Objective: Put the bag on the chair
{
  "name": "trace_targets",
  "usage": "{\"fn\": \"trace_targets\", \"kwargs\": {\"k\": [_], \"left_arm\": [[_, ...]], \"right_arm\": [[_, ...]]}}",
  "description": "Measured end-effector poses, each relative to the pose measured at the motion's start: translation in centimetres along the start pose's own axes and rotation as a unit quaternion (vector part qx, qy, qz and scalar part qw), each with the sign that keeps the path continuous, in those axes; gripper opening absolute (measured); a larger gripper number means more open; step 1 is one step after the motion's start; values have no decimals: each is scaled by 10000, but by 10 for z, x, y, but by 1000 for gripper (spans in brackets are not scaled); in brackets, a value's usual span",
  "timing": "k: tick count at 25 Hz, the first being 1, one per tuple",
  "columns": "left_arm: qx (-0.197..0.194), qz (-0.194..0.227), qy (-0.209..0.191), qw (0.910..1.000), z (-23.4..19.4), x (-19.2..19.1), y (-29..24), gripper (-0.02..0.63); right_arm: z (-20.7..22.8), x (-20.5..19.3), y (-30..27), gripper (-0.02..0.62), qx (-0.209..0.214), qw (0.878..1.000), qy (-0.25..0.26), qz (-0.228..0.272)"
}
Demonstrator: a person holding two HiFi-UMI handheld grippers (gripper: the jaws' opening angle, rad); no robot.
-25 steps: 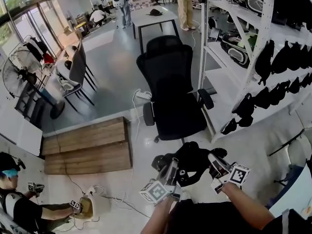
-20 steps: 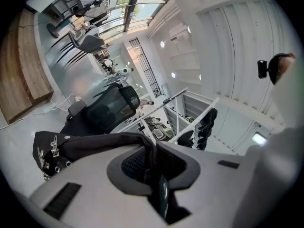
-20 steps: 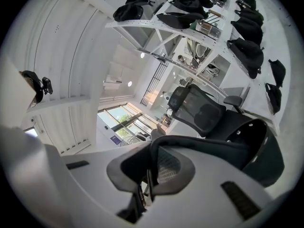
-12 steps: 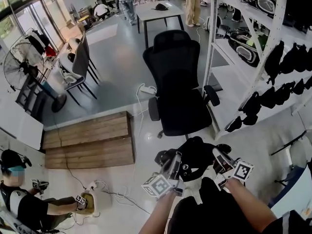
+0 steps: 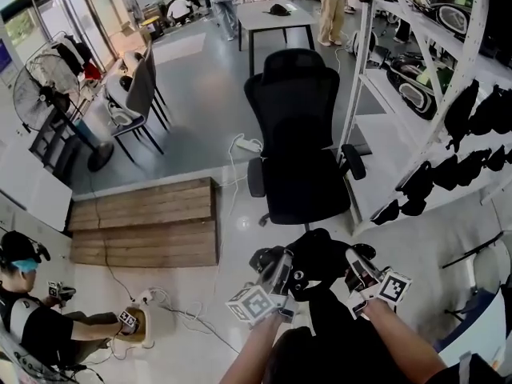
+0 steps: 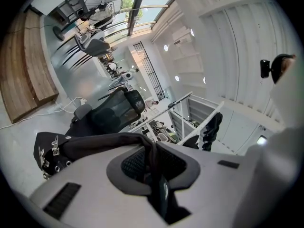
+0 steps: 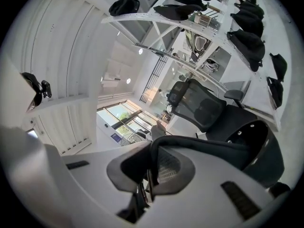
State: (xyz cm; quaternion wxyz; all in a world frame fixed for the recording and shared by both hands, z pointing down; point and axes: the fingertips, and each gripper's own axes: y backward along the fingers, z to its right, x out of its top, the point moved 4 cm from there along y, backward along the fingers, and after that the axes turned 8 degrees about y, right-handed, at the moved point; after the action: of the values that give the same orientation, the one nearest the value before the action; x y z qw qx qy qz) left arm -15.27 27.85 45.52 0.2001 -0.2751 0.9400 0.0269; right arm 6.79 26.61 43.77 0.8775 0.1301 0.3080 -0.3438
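Two grips on: left gripper (image 5: 276, 272) & right gripper (image 5: 358, 269) each have jaws clamped on the floppy black fabric bag (image 5: 318, 256), held just short of the black mesh office chair (image 5: 298, 178); lift done, seat placement left.

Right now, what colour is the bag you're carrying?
Black; the bag shows best in the head view.
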Motion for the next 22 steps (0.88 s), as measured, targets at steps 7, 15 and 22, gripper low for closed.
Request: {"fn": "trace_targets", "kwargs": {"k": [7, 15, 22], "left_arm": [[98, 105, 18, 9999, -7, 8, -22, 48], [255, 250, 102, 9993, -22, 31, -84, 48], [445, 342, 167, 9983, -37, 60, -153, 48]], "right_arm": [[20, 13, -19, 12, 145, 9997, -72, -166], [66, 52, -58, 12, 237, 9991, -204, -276], [105, 96, -113, 12, 352, 9976, 41, -594]]}}
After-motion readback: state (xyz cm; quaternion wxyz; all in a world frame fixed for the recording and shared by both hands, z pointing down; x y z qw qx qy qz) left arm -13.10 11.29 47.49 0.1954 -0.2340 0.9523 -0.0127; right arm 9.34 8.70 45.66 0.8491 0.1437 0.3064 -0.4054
